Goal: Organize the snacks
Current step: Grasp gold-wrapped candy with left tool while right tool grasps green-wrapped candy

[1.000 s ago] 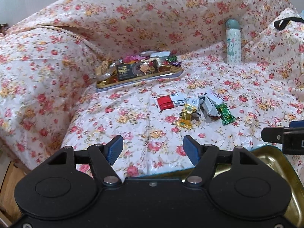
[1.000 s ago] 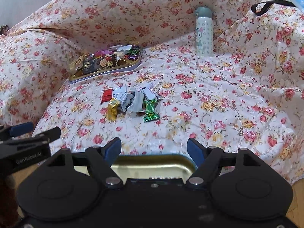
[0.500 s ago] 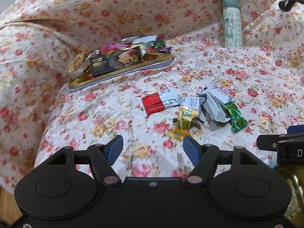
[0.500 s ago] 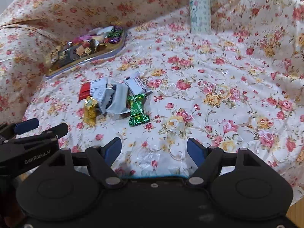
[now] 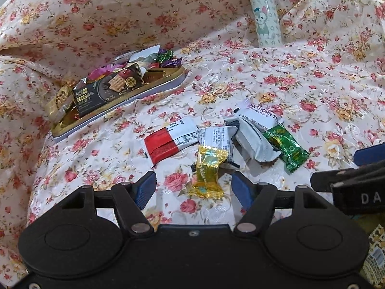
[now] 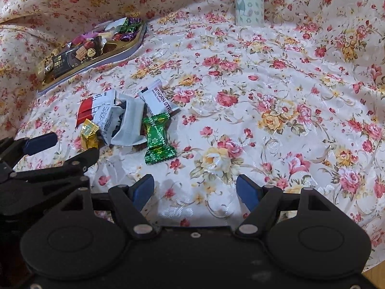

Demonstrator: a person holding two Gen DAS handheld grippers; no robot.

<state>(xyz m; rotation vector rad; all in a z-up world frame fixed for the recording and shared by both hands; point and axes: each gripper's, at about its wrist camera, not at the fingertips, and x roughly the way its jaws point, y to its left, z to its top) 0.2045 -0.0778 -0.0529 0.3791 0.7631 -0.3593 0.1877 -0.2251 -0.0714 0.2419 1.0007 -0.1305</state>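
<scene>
Loose snacks lie in a small heap on the floral cloth: a red-and-white packet (image 5: pixel 168 138), a gold candy (image 5: pixel 208 171), grey-white packets (image 5: pixel 250 137) and a green candy (image 5: pixel 286 148). The heap also shows in the right wrist view, with the green candy (image 6: pixel 157 138) nearest. A gold tray (image 5: pixel 72 126) holding several snacks sits at the back left. My left gripper (image 5: pixel 193 187) is open, with the gold candy just ahead between its fingers. My right gripper (image 6: pixel 196 189) is open and empty over bare cloth, right of the heap.
A pale bottle with a cartoon animal (image 5: pixel 264 16) stands upright at the back. The cloth rises in folds behind and to both sides. A second tin's patterned edge (image 5: pixel 375 248) shows at the lower right of the left wrist view.
Both grippers have moved forward and down toward the snack heap, which now looks larger and closer. The gold tin under the grippers has dropped out of view. Both stay open.
</scene>
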